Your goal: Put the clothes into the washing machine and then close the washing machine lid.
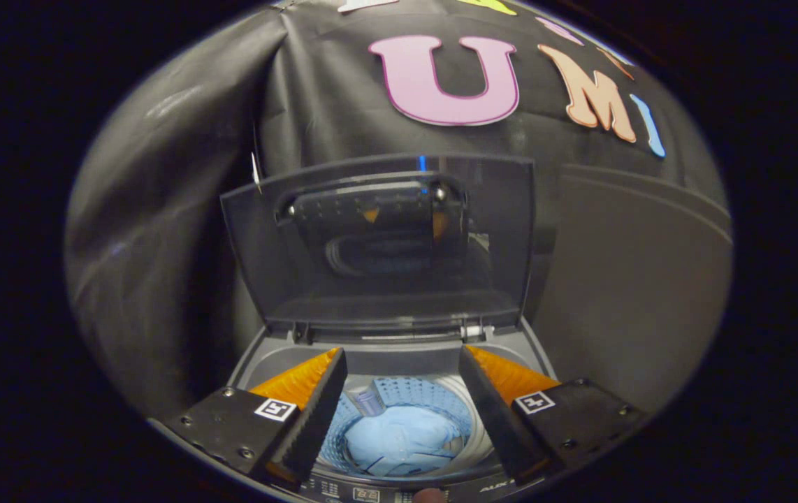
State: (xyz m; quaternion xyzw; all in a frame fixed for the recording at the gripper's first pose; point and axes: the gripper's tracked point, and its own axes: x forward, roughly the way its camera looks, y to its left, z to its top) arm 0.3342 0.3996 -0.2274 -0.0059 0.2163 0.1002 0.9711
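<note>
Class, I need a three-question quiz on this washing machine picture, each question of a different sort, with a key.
1. True or false: the lid is shut.
2. Where does the light blue cloth lie? A) in the drum B) on the lid C) between pressed fingers
3. Fill in: the gripper is ___ above the drum.

Key: 1 false, it stands raised; 2 A; 3 open, holding nothing.

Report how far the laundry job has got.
Done: a pale blue garment lies inside the perforated light blue drum of the grey top-loading washing machine. In hand: nothing; the gripper hovers open above the drum, fingers apart and empty. Left: the dark translucent lid stands upright and needs closing.
</note>
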